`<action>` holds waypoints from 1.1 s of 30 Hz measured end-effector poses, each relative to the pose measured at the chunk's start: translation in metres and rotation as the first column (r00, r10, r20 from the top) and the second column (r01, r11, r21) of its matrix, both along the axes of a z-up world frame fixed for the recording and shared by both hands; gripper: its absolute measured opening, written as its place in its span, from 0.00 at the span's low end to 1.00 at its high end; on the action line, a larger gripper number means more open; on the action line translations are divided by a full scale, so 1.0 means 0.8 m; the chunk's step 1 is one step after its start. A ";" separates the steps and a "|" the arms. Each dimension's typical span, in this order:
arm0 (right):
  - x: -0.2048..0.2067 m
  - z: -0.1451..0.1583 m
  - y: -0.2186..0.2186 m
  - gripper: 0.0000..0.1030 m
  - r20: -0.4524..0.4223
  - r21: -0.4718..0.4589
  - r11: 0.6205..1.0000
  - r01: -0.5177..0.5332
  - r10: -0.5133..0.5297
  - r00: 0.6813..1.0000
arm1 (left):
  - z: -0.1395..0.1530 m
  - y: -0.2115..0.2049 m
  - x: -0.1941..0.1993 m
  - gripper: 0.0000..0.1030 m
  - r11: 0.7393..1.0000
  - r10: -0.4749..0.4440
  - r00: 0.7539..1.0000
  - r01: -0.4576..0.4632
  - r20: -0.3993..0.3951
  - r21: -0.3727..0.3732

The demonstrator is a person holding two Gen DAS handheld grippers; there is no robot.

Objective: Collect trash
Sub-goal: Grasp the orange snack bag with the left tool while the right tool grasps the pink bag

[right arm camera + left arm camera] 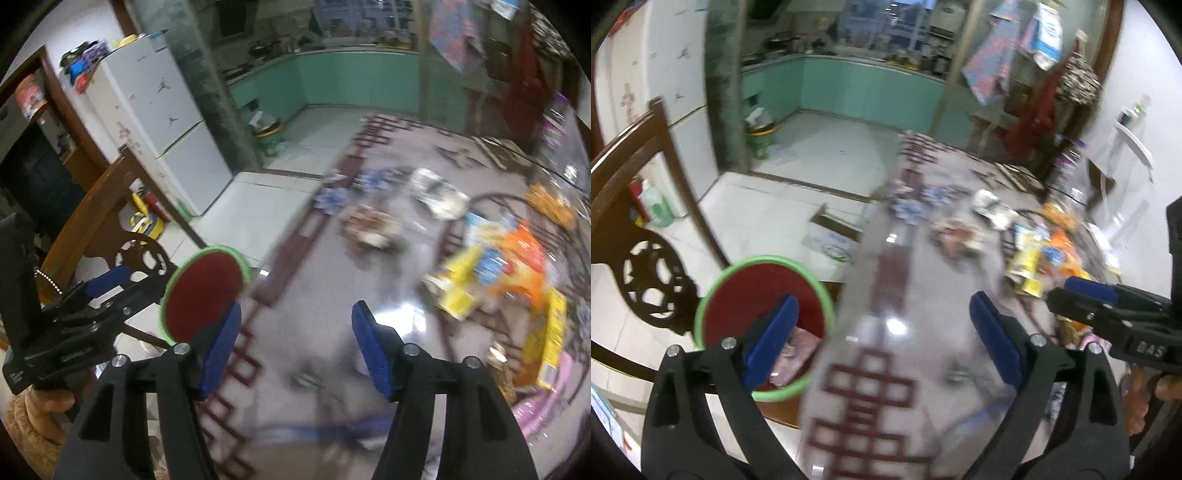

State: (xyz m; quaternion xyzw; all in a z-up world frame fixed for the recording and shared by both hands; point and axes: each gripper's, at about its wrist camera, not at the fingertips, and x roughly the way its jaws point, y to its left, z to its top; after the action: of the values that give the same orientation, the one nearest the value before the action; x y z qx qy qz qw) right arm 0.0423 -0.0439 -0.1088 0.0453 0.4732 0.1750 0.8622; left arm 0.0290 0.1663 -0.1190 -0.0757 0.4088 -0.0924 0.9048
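Between my left fingers (882,336) there is nothing but bare glossy tabletop (886,280); they stand spread wide, the left-hand pad hanging over the rim of the green bin (713,295) with its red lining, which sits just off the tabletop's edge, below and to the left of me. Something pinkish already lies at the bottom of the bin. My right fingers (295,343) are parted too, less widely, and empty, with only blurred tabletop beneath them. From either pair, the trash lies ahead and to the right: the nearest heap, the yellow and orange wrappers (495,266), sits just right of my right fingers and well beyond my left ones, so my right hand is the closer one for it. Farther ahead, about straight on from my right fingers, lies a crumpled brownish wrapper (369,229), and beyond that a silvery packet (439,195) and some blue-white scraps (332,199). The heap runs roughly away from me and rightward along the tabletop, though blur hides each piece's own axis. Both my grippers tilt steeply down toward the tabletop, side by side, the left one nearer the bin.
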 end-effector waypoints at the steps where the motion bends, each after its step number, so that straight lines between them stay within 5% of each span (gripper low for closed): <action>1: -0.006 -0.001 -0.019 0.59 -0.003 -0.002 1.000 0.016 -0.016 1.000 | 0.001 -0.018 -0.004 0.90 1.000 -0.016 1.000 0.016 0.002 -0.002; 7: -0.033 -0.013 -0.129 0.63 -0.016 -0.018 0.990 0.137 -0.137 0.990 | 0.004 -0.105 -0.021 0.90 0.996 -0.089 0.996 0.088 0.031 0.024; 14: -0.052 -0.043 -0.282 0.65 -0.089 -0.027 0.914 0.405 -0.406 0.910 | 0.007 -0.181 -0.027 0.95 0.982 -0.171 0.984 0.166 0.056 0.090; 20: -0.060 -0.102 -0.338 0.65 -0.233 -0.022 0.875 0.484 -0.476 0.848 | -0.002 -0.222 -0.015 0.95 0.968 -0.234 0.972 0.233 -0.002 0.097; 27: -0.054 -0.143 -0.350 0.64 -0.317 -0.014 0.876 0.482 -0.461 0.829 | -0.014 -0.269 -0.001 0.95 0.941 -0.300 0.953 0.303 -0.048 0.151; 28: -0.054 -0.147 -0.351 0.61 -0.324 -0.008 0.877 0.481 -0.457 0.828 | -0.015 -0.279 0.003 0.95 0.932 -0.320 0.946 0.323 -0.045 0.167; 31: -0.045 -0.153 -0.348 0.25 -0.335 -0.014 0.894 0.448 -0.426 0.840 | -0.015 -0.309 0.018 0.95 0.903 -0.382 0.924 0.380 -0.029 0.200; 33: -0.042 -0.151 -0.349 0.17 -0.325 -0.007 0.903 0.429 -0.408 0.853 | -0.015 -0.327 0.030 0.95 0.884 -0.421 0.907 0.415 -0.021 0.216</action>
State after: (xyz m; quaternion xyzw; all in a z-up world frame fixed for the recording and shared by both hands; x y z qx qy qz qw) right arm 0.0087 -0.3227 -0.2293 0.2031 0.5787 -0.0108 0.7898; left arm 0.0531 -0.0954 -0.1313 0.1138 0.4109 -0.2415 0.8717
